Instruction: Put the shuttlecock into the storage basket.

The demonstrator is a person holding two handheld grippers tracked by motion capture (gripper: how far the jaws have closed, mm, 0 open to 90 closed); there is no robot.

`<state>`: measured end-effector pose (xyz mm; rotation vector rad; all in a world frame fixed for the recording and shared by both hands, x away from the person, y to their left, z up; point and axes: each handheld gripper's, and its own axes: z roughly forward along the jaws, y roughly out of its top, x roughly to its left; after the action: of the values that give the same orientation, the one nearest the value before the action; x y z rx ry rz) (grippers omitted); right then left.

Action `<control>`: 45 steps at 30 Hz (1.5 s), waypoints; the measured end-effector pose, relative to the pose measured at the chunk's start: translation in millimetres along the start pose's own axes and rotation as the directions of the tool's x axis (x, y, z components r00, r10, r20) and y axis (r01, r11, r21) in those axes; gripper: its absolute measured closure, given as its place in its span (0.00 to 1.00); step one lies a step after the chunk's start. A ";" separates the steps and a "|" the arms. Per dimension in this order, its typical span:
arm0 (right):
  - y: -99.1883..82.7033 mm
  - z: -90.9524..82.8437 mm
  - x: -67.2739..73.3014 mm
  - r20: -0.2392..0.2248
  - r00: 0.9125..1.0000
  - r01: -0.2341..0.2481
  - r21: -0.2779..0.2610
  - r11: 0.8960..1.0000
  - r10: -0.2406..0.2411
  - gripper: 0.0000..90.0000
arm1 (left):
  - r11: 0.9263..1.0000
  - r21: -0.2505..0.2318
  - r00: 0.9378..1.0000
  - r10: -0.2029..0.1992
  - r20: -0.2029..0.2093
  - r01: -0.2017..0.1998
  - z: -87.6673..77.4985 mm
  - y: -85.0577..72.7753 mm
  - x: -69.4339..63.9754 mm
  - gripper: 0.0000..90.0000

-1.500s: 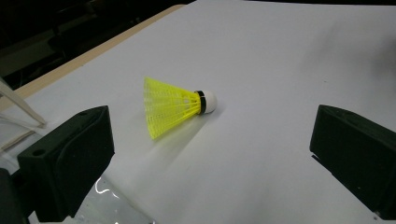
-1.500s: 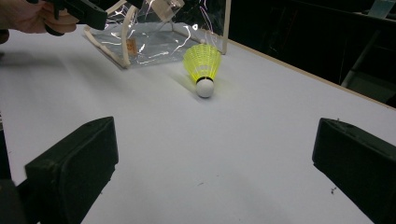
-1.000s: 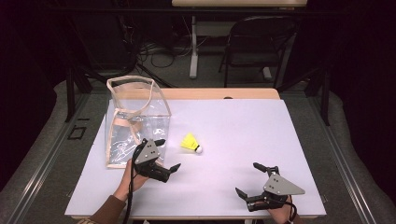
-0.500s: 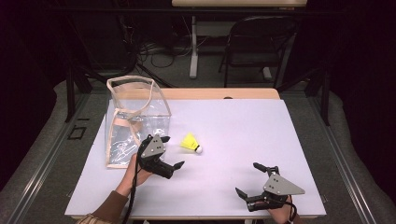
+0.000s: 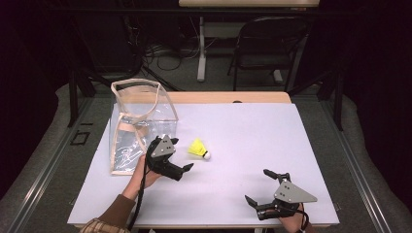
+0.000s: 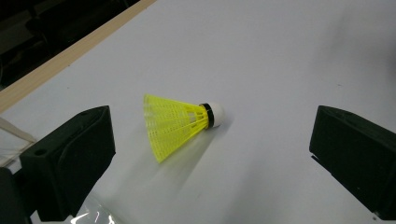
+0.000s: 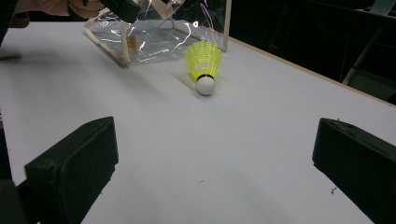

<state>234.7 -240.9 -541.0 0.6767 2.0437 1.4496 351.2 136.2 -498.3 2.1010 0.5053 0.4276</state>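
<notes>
Two hand-held grippers, left point(image 5: 180, 164) and right point(image 5: 261, 188), stand released. The unmarked yellow shuttlecock point(image 5: 198, 149) lies on the bench point(image 5: 252, 136), just ahead of the left, beside the clear bag point(image 5: 138, 121).

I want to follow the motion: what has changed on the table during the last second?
The left gripper moved forward and to the right, toward the yellow plastic shuttlecock, with its jaws open and nothing held. The shuttlecock, the clear plastic bag and the right gripper, also open, stayed where they were.
</notes>
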 end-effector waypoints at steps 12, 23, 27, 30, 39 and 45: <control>-0.1 0.1 0.0 -0.001 1.000 0.000 0.001 1.000 0.000 0.00 | 1.000 0.017 1.000 -0.012 0.024 0.012 8.7 5.2 5.6 0.00; -0.2 0.2 0.0 -0.003 1.000 0.000 0.003 1.000 0.000 0.00 | 0.999 0.041 1.000 -0.016 0.026 0.015 18.6 10.2 11.5 0.04; -0.3 0.2 -0.1 -0.003 1.000 0.000 0.004 1.000 0.000 0.00 | 0.999 0.047 1.000 -0.014 0.025 0.013 21.2 11.5 14.3 0.07; -0.3 0.2 -0.1 -0.004 1.000 0.000 0.005 1.000 0.001 0.00 | 0.998 0.061 0.999 -0.016 0.031 0.014 23.9 12.1 16.2 0.11; -0.5 0.2 0.0 -0.005 1.000 -0.003 0.008 1.000 0.003 0.00 | 0.993 0.115 0.999 -0.020 0.037 0.016 35.6 9.1 22.9 0.26; -0.5 0.3 0.2 -0.006 1.000 -0.004 0.007 1.000 0.004 0.00 | 0.988 0.151 0.999 -0.027 0.035 0.021 41.3 7.0 26.6 0.44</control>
<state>234.7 -240.8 -541.5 0.6803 2.0539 1.4491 395.1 117.2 -511.3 2.2411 0.5556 0.3451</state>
